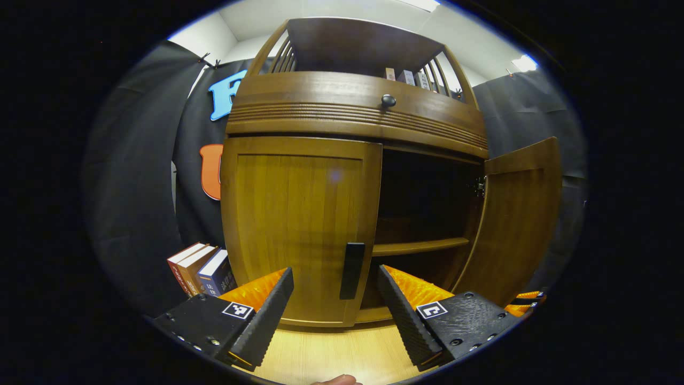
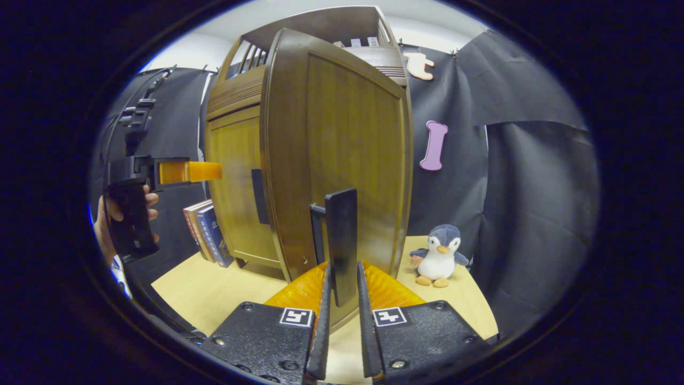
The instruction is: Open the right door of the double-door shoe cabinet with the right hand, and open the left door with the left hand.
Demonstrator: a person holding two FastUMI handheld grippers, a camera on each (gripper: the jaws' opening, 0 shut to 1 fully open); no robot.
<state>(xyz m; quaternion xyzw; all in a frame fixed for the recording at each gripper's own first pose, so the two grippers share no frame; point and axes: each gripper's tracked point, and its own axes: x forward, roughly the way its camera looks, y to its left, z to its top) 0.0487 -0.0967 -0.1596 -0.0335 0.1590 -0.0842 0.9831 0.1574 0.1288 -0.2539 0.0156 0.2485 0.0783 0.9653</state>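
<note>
A brown wooden shoe cabinet (image 1: 352, 115) stands on a light wooden table. Its left door (image 1: 296, 224) is closed, with a dark vertical handle (image 1: 351, 270) near its inner edge. My left gripper (image 1: 335, 299) is open, its fingers either side of that handle and a little short of it. The right door (image 1: 521, 214) stands swung open, showing a shelf (image 1: 419, 247) inside. In the right gripper view the right door (image 2: 347, 144) fills the middle, and my right gripper (image 2: 341, 291) is shut on its dark handle (image 2: 341, 240). The left gripper (image 2: 184, 172), held by a hand, is in front of the left door (image 2: 235, 187).
Several books (image 1: 200, 267) lean beside the cabinet's left side. A plush penguin (image 2: 439, 256) sits on the table (image 2: 214, 291) to the right of the cabinet. Black cloth walls close in the booth. A drawer with a round knob (image 1: 388, 100) tops the doors.
</note>
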